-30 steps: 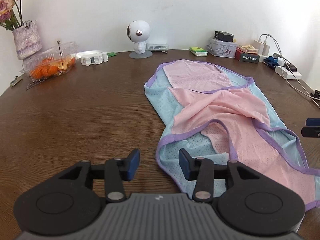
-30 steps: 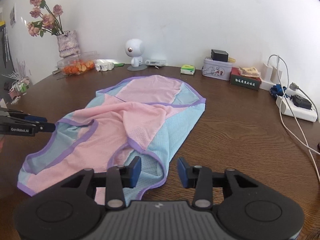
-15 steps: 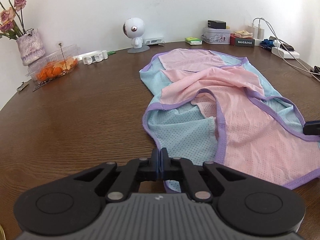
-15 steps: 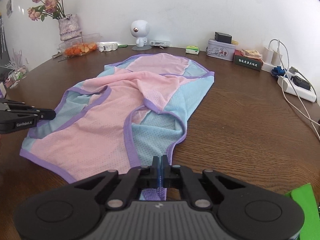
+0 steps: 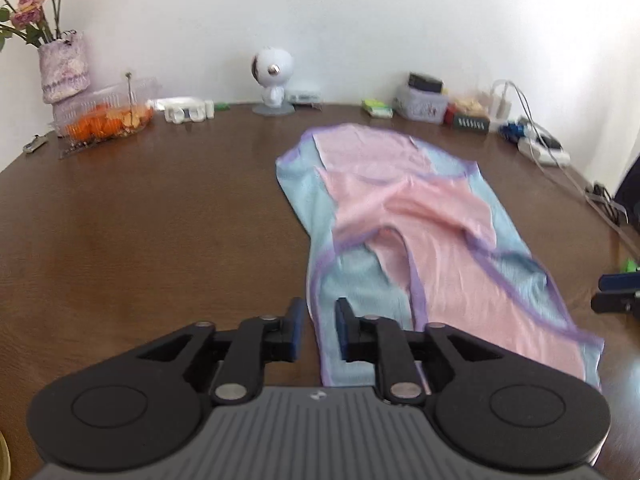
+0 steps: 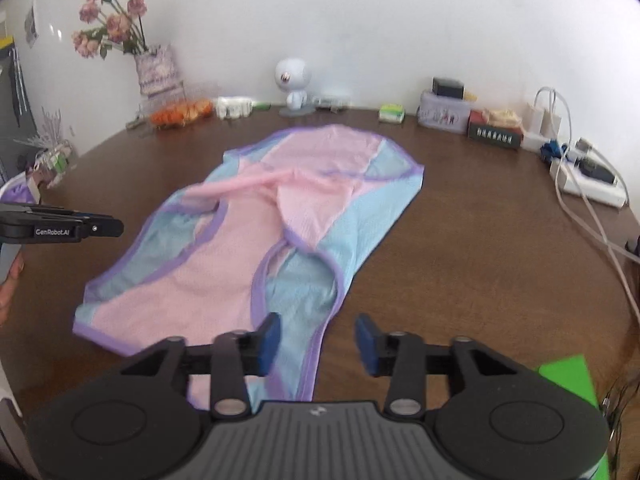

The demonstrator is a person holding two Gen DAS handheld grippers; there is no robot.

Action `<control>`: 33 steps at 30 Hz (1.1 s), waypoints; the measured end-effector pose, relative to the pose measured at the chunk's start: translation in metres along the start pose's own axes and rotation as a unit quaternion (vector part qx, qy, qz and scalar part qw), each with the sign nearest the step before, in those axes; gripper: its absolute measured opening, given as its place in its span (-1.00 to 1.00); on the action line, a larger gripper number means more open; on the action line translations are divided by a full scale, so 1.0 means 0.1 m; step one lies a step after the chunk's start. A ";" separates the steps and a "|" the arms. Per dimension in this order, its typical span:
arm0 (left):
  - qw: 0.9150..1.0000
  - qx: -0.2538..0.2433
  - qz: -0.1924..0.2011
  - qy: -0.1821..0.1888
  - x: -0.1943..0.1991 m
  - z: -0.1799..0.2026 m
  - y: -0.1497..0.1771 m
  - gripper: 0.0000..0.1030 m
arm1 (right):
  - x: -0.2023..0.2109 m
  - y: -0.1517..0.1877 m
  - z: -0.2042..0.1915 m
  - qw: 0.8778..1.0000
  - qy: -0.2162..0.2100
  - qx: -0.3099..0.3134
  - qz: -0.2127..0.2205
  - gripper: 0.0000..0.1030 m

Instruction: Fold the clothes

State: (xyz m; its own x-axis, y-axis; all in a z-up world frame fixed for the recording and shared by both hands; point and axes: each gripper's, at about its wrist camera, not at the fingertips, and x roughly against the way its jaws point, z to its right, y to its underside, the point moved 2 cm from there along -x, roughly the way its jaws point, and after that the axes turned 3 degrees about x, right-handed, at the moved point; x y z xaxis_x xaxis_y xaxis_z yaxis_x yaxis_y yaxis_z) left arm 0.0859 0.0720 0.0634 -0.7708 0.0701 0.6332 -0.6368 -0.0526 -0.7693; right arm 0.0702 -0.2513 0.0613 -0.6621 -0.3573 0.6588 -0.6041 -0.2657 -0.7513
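A pink and light-blue mesh garment point(image 5: 432, 240) with purple trim lies spread on the brown table point(image 5: 160, 240). My left gripper point(image 5: 319, 320) hovers over its near left corner. Its jaws are opening, and the purple hem runs loose between the pads, which do not press on it. In the right wrist view the garment point(image 6: 248, 264) stretches away from my right gripper point(image 6: 319, 340). Those jaws are opening wide above the near blue hem and grip nothing. The left gripper point(image 6: 72, 228) shows at that view's left edge, the right gripper point(image 5: 618, 296) at the other view's right edge.
Along the far wall stand a vase of roses point(image 6: 154, 68), a clear box of orange fruit point(image 5: 106, 118), a white robot figurine point(image 5: 274, 76), tins and small boxes point(image 6: 444, 114), and a power strip with cables point(image 6: 588, 184). A green object point(image 6: 566, 376) lies at the near right.
Both grippers were open a second ago, then shut at the garment's near hem, and have now opened again. The garment's near edge lies drawn out toward me.
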 end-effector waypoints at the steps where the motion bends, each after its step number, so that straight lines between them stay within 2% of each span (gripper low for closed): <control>1: 1.000 -0.001 0.011 -0.004 -0.05 0.00 -0.16 -0.21 | -0.06 -0.13 0.07 1.000 0.012 0.001 0.018 0.14; 3: 1.000 -0.005 0.012 -0.015 -0.31 0.02 -0.44 -0.17 | -0.27 -0.38 0.24 0.999 0.036 -0.008 0.029 0.14; 4: 1.000 0.000 -0.002 -0.023 -0.52 0.02 -0.57 -0.17 | -0.44 -0.52 0.37 0.998 0.044 -0.018 0.030 0.14; 6: 0.998 -0.001 -0.020 -0.063 -0.94 0.03 -0.77 -0.21 | -0.77 -0.72 0.60 0.997 0.053 -0.049 0.022 0.13; 7: 0.997 -0.002 -0.026 -0.070 -1.12 0.03 -0.85 -0.21 | -0.93 -0.81 0.71 0.996 0.057 -0.065 0.018 0.12; 10: 0.996 0.029 -0.047 -0.065 -1.57 -0.04 -1.06 -0.21 | -1.26 -1.01 0.96 0.994 0.058 -0.097 0.008 0.12; 12: 0.996 0.031 -0.061 -0.063 -1.81 -0.04 -1.16 -0.21 | -1.42 -1.14 1.09 0.992 0.055 -0.110 0.003 0.12; 14: 0.995 0.018 -0.074 -0.064 -2.03 -0.02 -1.24 -0.37 | -1.56 -1.24 1.16 0.993 0.052 -0.109 0.002 0.12; 16: 0.994 -0.006 -0.082 -0.066 -2.15 0.02 -1.24 -0.94 | -1.70 -1.33 1.23 0.994 0.051 -0.101 -0.005 0.10; 17: 0.995 -0.003 -0.081 -0.061 -2.18 0.00 -1.23 -0.95 | -1.78 -1.36 1.26 0.994 0.051 -0.096 -0.010 0.09; 20: 0.996 0.019 -0.068 -0.048 -2.25 -0.07 -1.23 -0.97 | -2.00 -1.36 1.31 0.994 0.050 -0.093 -0.033 -0.17; 22: 0.997 0.041 -0.046 -0.042 -2.24 -0.15 -1.26 -0.98 | -2.11 -1.32 1.29 0.995 0.041 -0.085 -0.045 -0.50; 23: 0.997 0.058 -0.041 -0.033 -2.24 -0.19 -1.28 -0.98 | -2.16 -1.29 1.29 0.994 0.040 -0.084 -0.051 -0.54; 24: 0.996 0.077 -0.043 -0.025 -2.25 -0.25 -1.31 -0.98 | -2.20 -1.27 1.27 0.994 0.044 -0.078 -0.056 -0.86; 25: 0.995 0.092 -0.045 -0.021 -2.26 -0.29 -1.33 -0.98 | -2.22 -1.26 1.24 0.995 0.053 -0.066 -0.056 -0.98; 27: 0.991 0.116 -0.053 -0.026 -2.30 -0.37 -1.36 -0.97 | -2.23 -1.27 1.20 0.994 0.085 -0.046 -0.050 -0.98; 30: 0.987 0.145 -0.049 -0.040 -2.29 -0.47 -1.36 -0.94 | -2.19 -1.31 1.21 0.993 0.100 -0.048 -0.030 -0.95; 32: 0.988 0.145 -0.036 -0.035 -2.12 -0.47 -1.36 -0.83 | -2.02 -1.34 1.15 0.993 0.111 -0.044 -0.007 -0.74; 33: 0.989 0.140 -0.032 -0.030 -1.98 -0.45 -1.34 -0.70 | -1.89 -1.36 1.09 0.993 0.110 -0.041 -0.002 -0.42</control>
State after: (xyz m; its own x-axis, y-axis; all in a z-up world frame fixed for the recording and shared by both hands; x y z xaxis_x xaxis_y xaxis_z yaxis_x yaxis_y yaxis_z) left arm 0.3252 0.1099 0.0374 -0.7238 0.0226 0.6897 -0.6578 -0.3244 -0.6797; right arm 0.3255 -0.2448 0.0345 -0.7354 -0.1491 0.6610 -0.6347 -0.1901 -0.7490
